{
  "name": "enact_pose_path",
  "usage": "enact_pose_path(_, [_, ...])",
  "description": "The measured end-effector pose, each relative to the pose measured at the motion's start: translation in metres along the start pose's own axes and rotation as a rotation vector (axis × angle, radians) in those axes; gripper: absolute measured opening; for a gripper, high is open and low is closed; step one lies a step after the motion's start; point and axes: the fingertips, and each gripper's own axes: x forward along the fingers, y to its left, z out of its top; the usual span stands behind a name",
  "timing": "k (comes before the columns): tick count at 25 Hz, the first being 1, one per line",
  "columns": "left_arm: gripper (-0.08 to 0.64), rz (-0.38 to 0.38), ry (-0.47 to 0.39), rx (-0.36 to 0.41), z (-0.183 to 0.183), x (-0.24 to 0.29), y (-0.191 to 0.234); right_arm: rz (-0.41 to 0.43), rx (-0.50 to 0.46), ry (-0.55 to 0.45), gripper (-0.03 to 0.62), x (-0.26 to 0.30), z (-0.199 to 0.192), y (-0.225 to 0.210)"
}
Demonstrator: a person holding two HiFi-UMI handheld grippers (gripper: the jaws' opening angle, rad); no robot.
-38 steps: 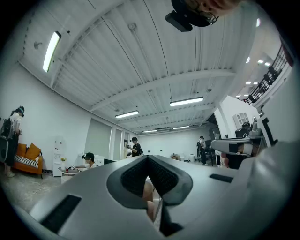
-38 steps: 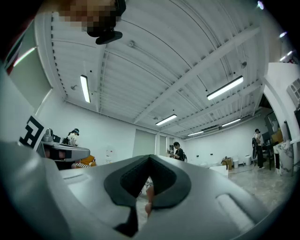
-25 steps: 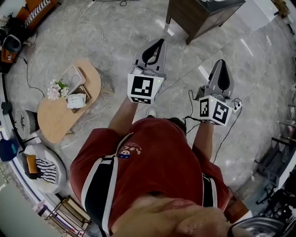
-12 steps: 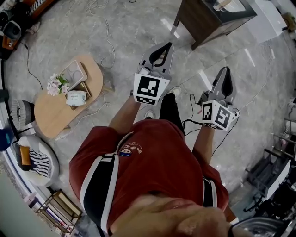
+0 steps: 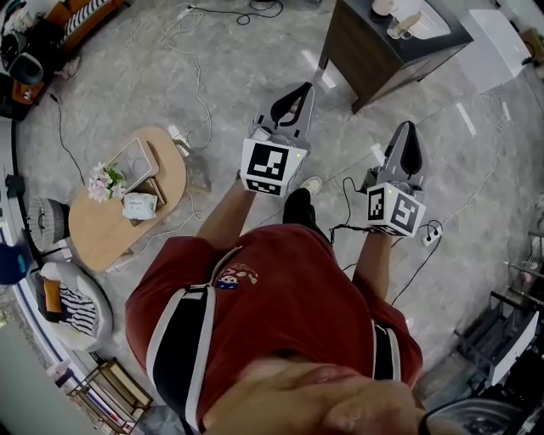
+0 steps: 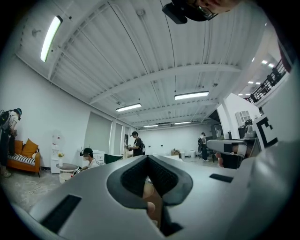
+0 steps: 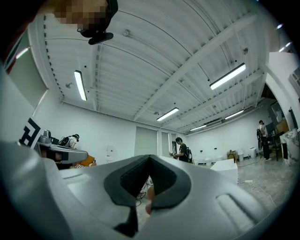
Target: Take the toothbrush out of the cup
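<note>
Left claw and right claw are both closed and empty, over the floor. A small cup, its toothbrush too small to tell, sits on the dark worktop, well apart.

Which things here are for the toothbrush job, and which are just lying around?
For the job: left gripper, shut, empty; right gripper, shut, empty; dark cabinet with small things on top, perhaps the cup, too small to tell.
Just lying about: low wooden table; flowers; floor cables.
</note>
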Motion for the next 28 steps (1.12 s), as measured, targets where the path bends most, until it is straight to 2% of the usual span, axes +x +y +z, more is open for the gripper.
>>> enact_pose_path(6, [0.005,-0.031,0.020,-0.008,-0.003,0.083,-0.009,0.001,0.033,0.005,0.011,0.062,-0.019,-0.046])
enact_pose_path(15, [0.005,-0.056,0.046,0.008,-0.013,0.196,-0.024,-0.046,0.064,0.032,0.011,0.132,-0.047,-0.121])
enact_pose_path(28, [0.005,-0.078,0.058,0.004,-0.028,0.274,-0.029,-0.061,0.066,0.052,0.011,0.183,-0.072,-0.162])
